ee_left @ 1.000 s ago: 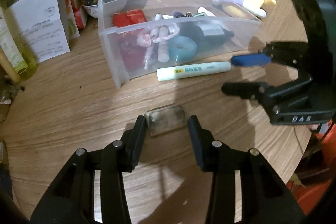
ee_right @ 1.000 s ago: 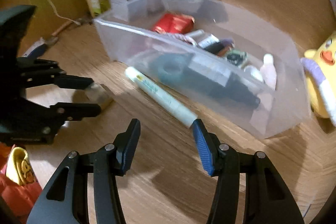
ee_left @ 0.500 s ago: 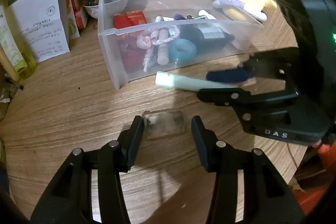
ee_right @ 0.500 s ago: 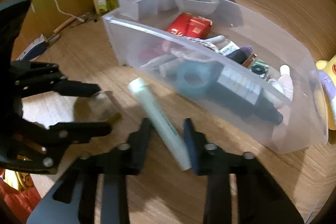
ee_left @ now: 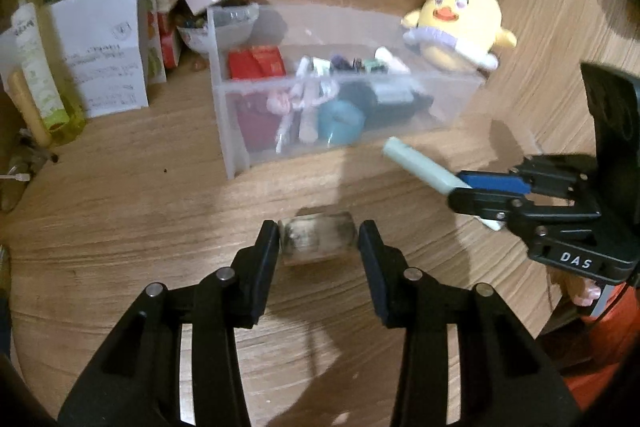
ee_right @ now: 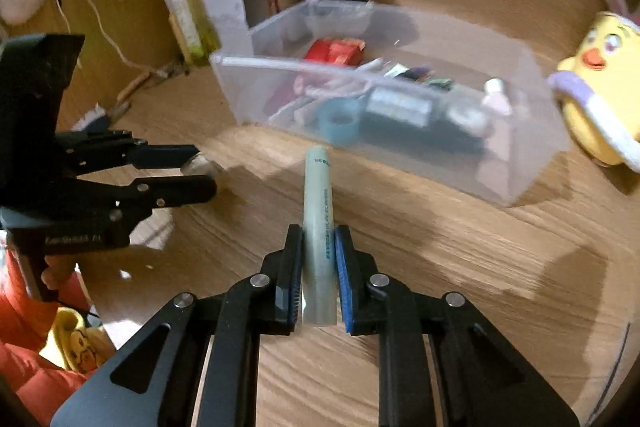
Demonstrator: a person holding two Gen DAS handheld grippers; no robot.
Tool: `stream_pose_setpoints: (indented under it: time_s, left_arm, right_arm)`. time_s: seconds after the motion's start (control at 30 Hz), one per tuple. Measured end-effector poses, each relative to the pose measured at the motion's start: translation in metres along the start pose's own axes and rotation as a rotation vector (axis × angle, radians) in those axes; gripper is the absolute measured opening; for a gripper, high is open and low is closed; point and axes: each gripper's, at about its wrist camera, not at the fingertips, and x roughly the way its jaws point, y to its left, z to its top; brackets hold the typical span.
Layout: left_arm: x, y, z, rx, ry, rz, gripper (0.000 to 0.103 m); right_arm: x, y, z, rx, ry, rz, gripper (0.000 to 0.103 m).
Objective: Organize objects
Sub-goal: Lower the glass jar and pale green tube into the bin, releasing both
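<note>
While its two blue-padded jaws press on either side of a pale green cylindrical tube (ee_right: 318, 227), the right gripper (ee_right: 318, 267) holds that tube pointing straight ahead, lifted off the round wooden table (ee_right: 460, 267). Just beyond the tube's far tip sits a clear plastic storage bin (ee_right: 520, 163) filled with small items, among them a red packet (ee_right: 336, 51) and a teal ring (ee_right: 340, 119). Further right of the bin stands a yellow plush chick with rabbit ears (ee_right: 596, 87). Off to the left, the left gripper (ee_left: 318, 239) stands partly open around a small clear glass jar (ee_left: 318, 237) resting on the table; its left pad meets the jar, its right pad stays apart.
</note>
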Motion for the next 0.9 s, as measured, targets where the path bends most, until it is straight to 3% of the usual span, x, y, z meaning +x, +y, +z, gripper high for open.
stream_pose_setpoints:
  time_s: [0.27,0.5,0.67,0.9]
  left_arm:
    - [-0.027,-0.008,0.028,-0.003,-0.124,0.005,0.041]
    - [-0.036,-0.011,0.068,0.005,-0.201,0.028,0.041]
    - [-0.027,-0.007,0.095,-0.017,-0.203,0.035,0.041]
    - [0.009,-0.002,0.12,-0.033,-0.133,0.054,0.041]
  right_arm:
    - [-0.055,-0.018,0.02,0.026,-0.152,-0.093,0.014]
    - [-0.064,-0.031,0.051,0.031,-0.223,-0.2,0.014]
    - [-0.045,-0.04,0.073,0.049,-0.213,-0.25,0.014]
    - [-0.008,-0.058,0.097,0.091,-0.157,-0.257,0.014]
